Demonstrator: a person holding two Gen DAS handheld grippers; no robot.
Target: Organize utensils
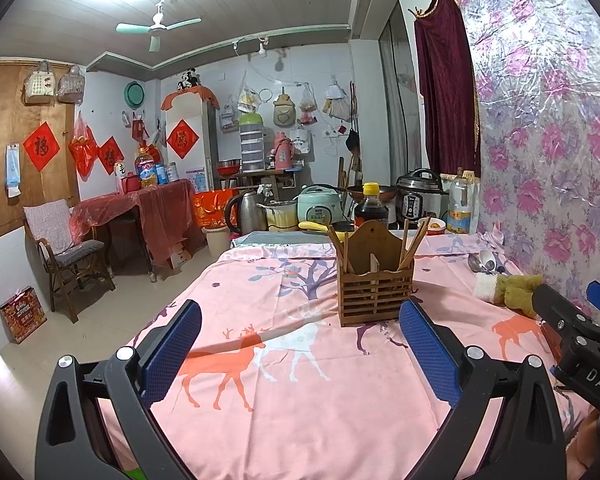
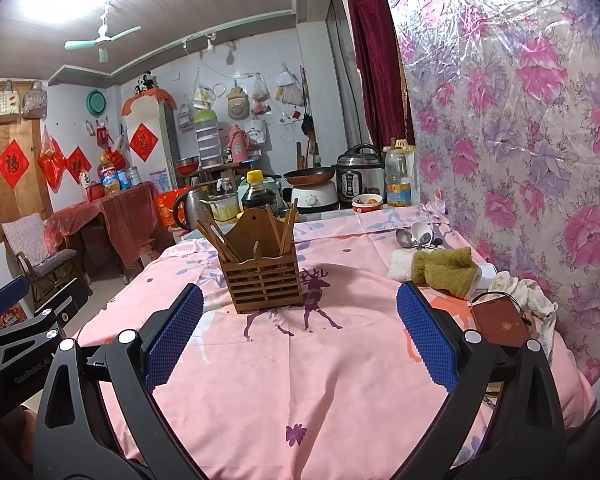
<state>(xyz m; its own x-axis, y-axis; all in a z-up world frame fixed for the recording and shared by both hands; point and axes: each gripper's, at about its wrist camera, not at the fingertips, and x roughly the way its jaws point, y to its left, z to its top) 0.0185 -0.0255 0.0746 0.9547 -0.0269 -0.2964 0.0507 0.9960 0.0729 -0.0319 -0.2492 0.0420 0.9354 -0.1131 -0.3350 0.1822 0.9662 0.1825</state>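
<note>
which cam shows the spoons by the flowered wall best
The right wrist view: the spoons lie in plain sight past the green towel, bowls and handles distinct. In the left wrist view the spoons sit small near the right edge, and only their bowls show clearly.

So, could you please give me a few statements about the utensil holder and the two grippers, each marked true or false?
1. The wooden holder stands upright on the pink cloth. True.
2. The holder contains no chopsticks. False: chopsticks stand in both of its sides.
3. The right gripper is shut on a spoon. False: its fingers are apart and hold nothing.
4. The spoons lie on the cloth near the floral wall, outside the holder. True.
5. The left gripper is open. True.
</note>
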